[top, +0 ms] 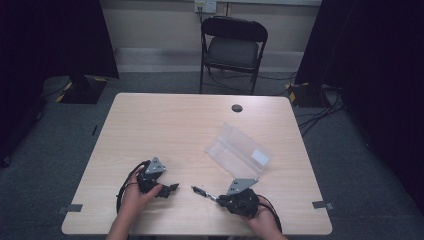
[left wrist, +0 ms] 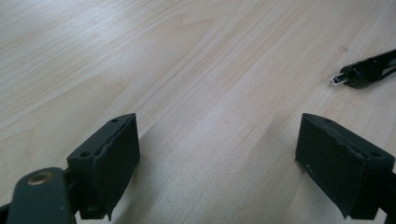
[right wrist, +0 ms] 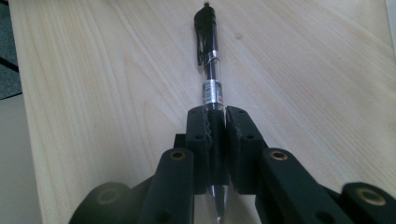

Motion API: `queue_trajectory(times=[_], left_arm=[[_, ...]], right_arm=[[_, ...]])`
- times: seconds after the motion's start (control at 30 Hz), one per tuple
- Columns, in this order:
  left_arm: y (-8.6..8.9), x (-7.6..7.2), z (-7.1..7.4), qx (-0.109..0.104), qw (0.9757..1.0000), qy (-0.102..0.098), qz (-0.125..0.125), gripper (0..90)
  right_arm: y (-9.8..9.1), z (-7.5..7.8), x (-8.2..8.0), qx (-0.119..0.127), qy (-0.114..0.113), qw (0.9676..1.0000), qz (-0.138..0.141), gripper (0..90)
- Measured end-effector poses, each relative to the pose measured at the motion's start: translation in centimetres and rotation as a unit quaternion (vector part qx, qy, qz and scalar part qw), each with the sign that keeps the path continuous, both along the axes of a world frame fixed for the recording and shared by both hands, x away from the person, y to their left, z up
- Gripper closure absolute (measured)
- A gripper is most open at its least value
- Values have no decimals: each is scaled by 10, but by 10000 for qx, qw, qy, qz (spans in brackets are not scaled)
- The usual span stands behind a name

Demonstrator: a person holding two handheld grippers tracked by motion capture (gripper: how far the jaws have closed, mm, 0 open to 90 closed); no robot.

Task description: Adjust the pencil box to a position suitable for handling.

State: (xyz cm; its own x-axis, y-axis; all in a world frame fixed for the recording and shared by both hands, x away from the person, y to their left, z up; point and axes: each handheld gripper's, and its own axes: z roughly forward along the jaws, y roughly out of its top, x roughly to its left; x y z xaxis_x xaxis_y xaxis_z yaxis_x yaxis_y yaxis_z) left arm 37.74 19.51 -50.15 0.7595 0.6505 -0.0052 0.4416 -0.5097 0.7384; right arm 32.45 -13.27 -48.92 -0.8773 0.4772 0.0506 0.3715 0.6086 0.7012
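Wood table [top: 165, 120]; pen [right wrist: 211, 70] label unreadable.

Past my work, on the light wood table [top: 165, 120], lies a clear plastic case [top: 238, 151] with a white label patch near its right end — set at a slant on the right half of the top. A small dark round hole [top: 237, 108] sits near the far edge. Behind the table stands a black folding chair [top: 233, 47], facing me, on grey carpet [top: 50, 150]. Black curtains [top: 55, 40] hang at both sides — cables [top: 320, 112] run over the floor at the right. Grey tape tabs [top: 320, 204] mark the near table corners. A wall socket [top: 205, 5] is above the chair.
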Motion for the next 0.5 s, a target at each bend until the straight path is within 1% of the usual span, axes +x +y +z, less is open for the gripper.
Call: queue_trajectory(times=[0.1,0.2,0.5], left_arm=[[0,0,0,-3,10000,4,1,134],[0,0,0,12,10000,5,2,134],[0,0,0,10,10000,5,2,134]], right_arm=[[0,0,1,-2,21,10000,6,804],[-1,1,2,62,161,9998,-52,805],[-3,3,5,131,190,9997,-55,805]])
